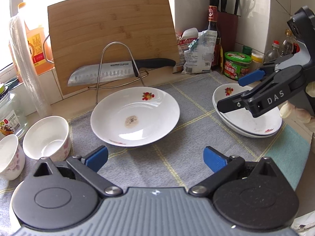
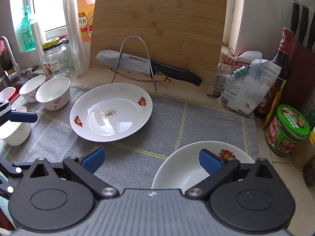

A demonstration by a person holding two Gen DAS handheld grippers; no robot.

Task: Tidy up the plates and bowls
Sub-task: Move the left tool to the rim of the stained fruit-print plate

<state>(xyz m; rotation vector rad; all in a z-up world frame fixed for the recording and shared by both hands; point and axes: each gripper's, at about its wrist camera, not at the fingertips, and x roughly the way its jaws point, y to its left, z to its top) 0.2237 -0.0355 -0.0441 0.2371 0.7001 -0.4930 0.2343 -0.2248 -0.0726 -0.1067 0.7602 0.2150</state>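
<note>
A white plate point(image 1: 135, 117) with flower prints and a brown stain lies on the grey cloth point(image 1: 196, 102) just ahead of my open, empty left gripper point(image 1: 155, 159). It also shows in the right wrist view point(image 2: 111, 113). Two stacked white plates point(image 1: 248, 122) lie at the right; my open, empty right gripper point(image 1: 231, 91) hovers over their near rim. In the right wrist view my right gripper point(image 2: 151, 160) is above the cloth beside the stacked plates point(image 2: 183, 167). Small white bowls point(image 1: 47, 137) stand at the left, also in the right wrist view point(image 2: 53, 93).
A bamboo cutting board point(image 1: 112, 37) leans on the back wall with a knife point(image 1: 118, 68) in a wire rack point(image 1: 118, 66). Bottles, a knife block point(image 1: 226, 23), bags and a green-lidded jar point(image 1: 237, 64) crowd the back right. A glass jar point(image 2: 56, 59) and sink tap point(image 2: 9, 59) are left.
</note>
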